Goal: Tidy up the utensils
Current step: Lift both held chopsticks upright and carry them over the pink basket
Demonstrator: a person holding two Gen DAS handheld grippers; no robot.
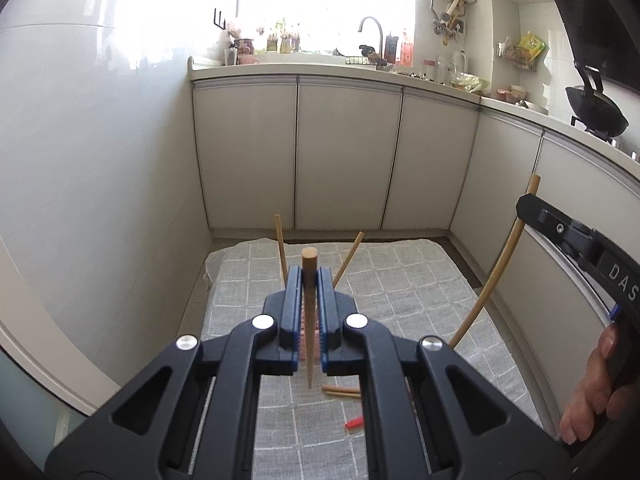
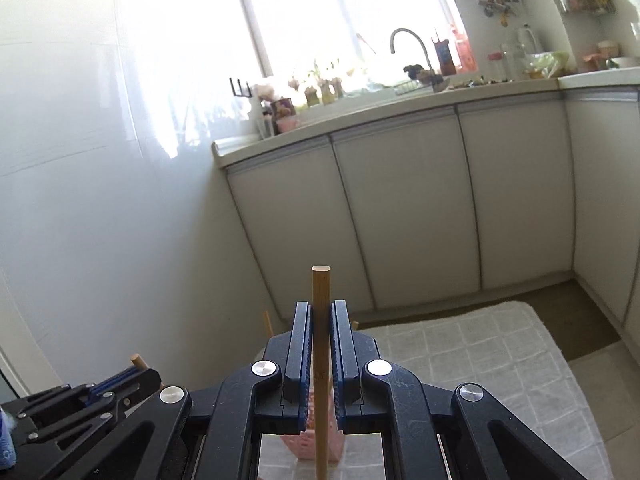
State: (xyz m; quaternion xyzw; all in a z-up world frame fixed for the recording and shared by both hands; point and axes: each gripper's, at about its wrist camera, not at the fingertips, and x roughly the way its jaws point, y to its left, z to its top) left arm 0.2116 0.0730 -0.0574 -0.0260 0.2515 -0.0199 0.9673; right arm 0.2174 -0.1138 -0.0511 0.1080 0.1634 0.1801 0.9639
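left gripper (image 1: 309, 280) clamps brown chopstick (image 1: 309, 312) | right gripper (image 2: 321, 320) clamps pale chopstick (image 2: 321, 360) | holder (image 2: 320, 446) below right jaws (pink) | lower tips in vertically, release one at a time

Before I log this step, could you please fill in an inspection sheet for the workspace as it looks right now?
Surface: grey checked cloth spread on the floor before the cabinets.
Job's things: darker chopstick in the left gripper; lighter chopstick in the right gripper; two more sticks stand in a pink holder; loose chopsticks lie on the cloth.
Clutter: small red item on the cloth.
Grippers: both shut on a chopstick, held upright.
Cables: nothing seen.
Surroundings: white cabinets, counter with faucet, wok.
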